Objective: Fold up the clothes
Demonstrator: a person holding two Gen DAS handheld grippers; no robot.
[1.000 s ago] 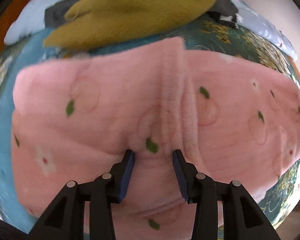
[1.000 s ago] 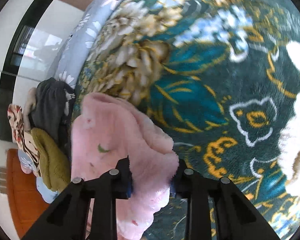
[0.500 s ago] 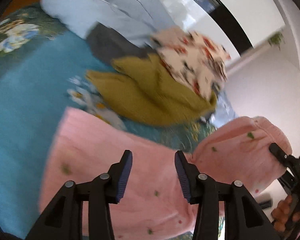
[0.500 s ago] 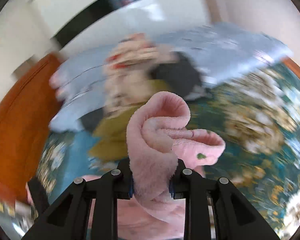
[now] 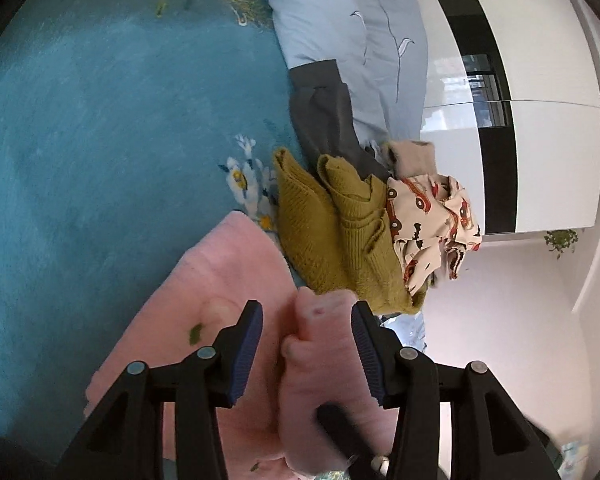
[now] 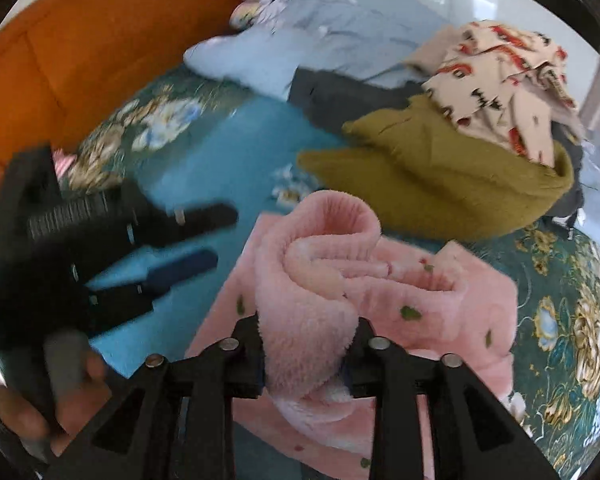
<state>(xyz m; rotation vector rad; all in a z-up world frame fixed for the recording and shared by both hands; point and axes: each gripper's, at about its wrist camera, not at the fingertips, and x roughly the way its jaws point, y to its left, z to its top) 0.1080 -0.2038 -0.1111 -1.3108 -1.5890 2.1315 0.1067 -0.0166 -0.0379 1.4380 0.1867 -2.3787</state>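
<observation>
A pink fleece garment [image 5: 228, 264] with small green leaves lies on the teal floral bedspread [image 5: 100, 120]. My right gripper [image 6: 308, 328] has a thick rolled fold of the pink garment [image 6: 440, 300] filling the gap between its pads, and its jaws are opening. My left gripper [image 5: 306, 312] is open just above the same garment, with a pink ridge rising between its fingers and a clear gap at the left pad. In the right wrist view the left gripper [image 6: 224, 236] shows blurred at the left, open, with a hand on its grip.
A pile lies beyond the pink garment: an olive knit sweater [image 6: 440, 184], a cream car-print cloth [image 6: 496, 80] on top and a dark grey garment [image 5: 324, 120]. Behind them is a pale blue daisy-print pillow [image 5: 340, 20]. An orange wooden headboard [image 6: 80, 40] and a white wardrobe [image 5: 540, 120] border the bed.
The right gripper swung the pink fold up and across over the spread garment, rolling as it went, and its jaws now stand wider. The left gripper swung sideways and rolled, still open.
</observation>
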